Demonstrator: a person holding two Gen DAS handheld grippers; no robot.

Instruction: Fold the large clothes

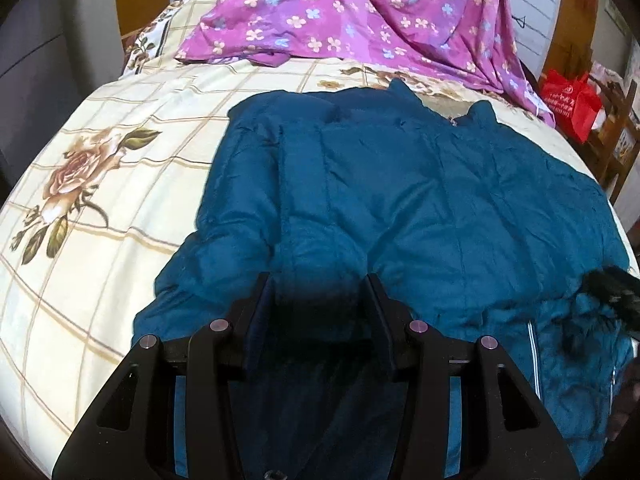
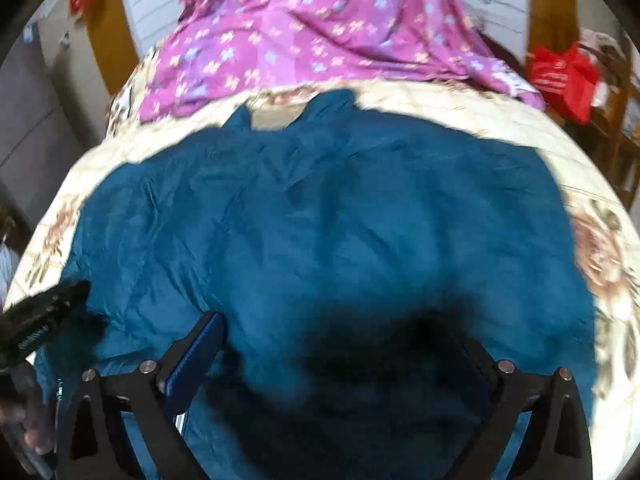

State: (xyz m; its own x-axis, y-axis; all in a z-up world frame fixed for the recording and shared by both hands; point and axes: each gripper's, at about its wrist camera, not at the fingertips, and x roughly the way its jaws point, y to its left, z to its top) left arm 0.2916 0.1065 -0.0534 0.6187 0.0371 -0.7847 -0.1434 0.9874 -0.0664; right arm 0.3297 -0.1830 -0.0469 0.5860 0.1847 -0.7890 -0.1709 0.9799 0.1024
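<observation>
Nearest my left camera is the left gripper [image 1: 320, 296], its jaws partway in with a fold of the coat [image 1: 400, 192] bunched between them; the pads look pressed on the cloth, so I read this as a grip on the near hem. Going by size from there: the bed [image 1: 120, 184] fills both views, its cream rose-print cover bare to the left of the coat and in a narrow strip along the far side. A purple flowered sheet [image 1: 360, 20] is heaped at the far end, clear of the coat. The coat, the thing to fold, lies spread flat across the middle of the bed with its collar away from me, which I take as laid out ready for a fold. Its right edge runs close to the bed's side, so I judge there is less room there than on the left. A red bag [image 1: 572, 104] sits off the bed, beyond that side. My right gripper [image 2: 340, 348] hangs over the coat's near part, jaws wide apart and holding nothing, though that view is blurred. A strip of black fur trim [image 1: 612, 284] lies at the coat's near right.
</observation>
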